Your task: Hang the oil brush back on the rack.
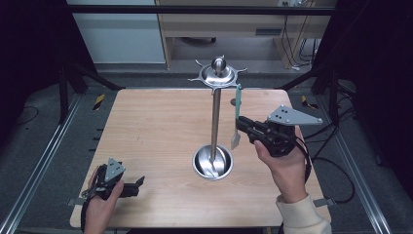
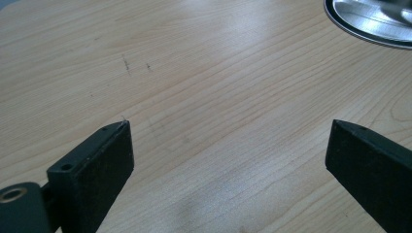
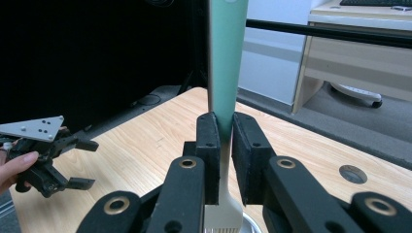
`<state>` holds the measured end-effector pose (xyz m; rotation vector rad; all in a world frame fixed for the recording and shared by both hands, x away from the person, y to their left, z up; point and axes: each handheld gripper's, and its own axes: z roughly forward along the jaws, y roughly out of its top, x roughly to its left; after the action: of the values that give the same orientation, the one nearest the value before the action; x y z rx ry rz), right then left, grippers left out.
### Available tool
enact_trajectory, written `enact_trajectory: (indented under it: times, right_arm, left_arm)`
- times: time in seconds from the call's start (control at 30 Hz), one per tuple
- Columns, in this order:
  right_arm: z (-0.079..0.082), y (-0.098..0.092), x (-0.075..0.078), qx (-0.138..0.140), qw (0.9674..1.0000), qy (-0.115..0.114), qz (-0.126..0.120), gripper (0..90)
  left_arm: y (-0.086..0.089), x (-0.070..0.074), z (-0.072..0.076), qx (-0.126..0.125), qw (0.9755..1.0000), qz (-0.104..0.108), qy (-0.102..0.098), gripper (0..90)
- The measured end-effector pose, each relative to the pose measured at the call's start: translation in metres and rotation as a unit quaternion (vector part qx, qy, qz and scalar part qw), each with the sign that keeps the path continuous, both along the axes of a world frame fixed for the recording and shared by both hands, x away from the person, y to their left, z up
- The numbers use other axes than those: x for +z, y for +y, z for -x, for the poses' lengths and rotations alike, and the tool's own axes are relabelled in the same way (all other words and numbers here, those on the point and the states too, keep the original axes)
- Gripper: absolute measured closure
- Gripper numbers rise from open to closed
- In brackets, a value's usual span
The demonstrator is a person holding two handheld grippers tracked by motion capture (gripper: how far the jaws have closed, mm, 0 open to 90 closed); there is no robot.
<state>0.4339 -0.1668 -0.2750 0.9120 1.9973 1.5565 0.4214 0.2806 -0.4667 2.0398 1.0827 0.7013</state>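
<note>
A pale wooden table (image 1: pixel 156 131) with rounded corners and fine straight grain spans the high view, a small round hole (image 3: pixel 352 174) set near its far edge. At its middle stands a polished steel utensil stand (image 1: pixel 215 122): a shallow round bowl base (image 1: pixel 213 163), a slim upright pole, and a disc top with short hooks and a ball knob (image 1: pixel 218 63). In the same view the right gripper (image 1: pixel 242 124), matte black with a grey three-cornered plate, is held in the person's right hand (image 1: pixel 285 165) just right of the pole. Its jaws are pressed onto a spatula-like utensil (image 3: pixel 224 73) with a flat mint-green handle and a cream slotted head; the utensil hangs upright, head down above the bowl's right rim, its handle top reaching close to the disc. The left gripper (image 1: pixel 139 184) rests low at the table's near left corner in the left hand (image 1: pixel 100 207), its blocky black jaws spread wide over bare wood.
</note>
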Motion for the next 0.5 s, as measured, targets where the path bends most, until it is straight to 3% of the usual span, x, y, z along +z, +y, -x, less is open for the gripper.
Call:
enact_trajectory:
  times: [0.5]
  right_arm:
    - [-0.0055, 0.0041, -0.0009, -0.005, 1.0, 0.0, 0.0, 81.9]
  left_arm:
    - [0.0005, 0.0, 0.0001, 0.001, 1.0, 0.001, -0.001, 3.2]
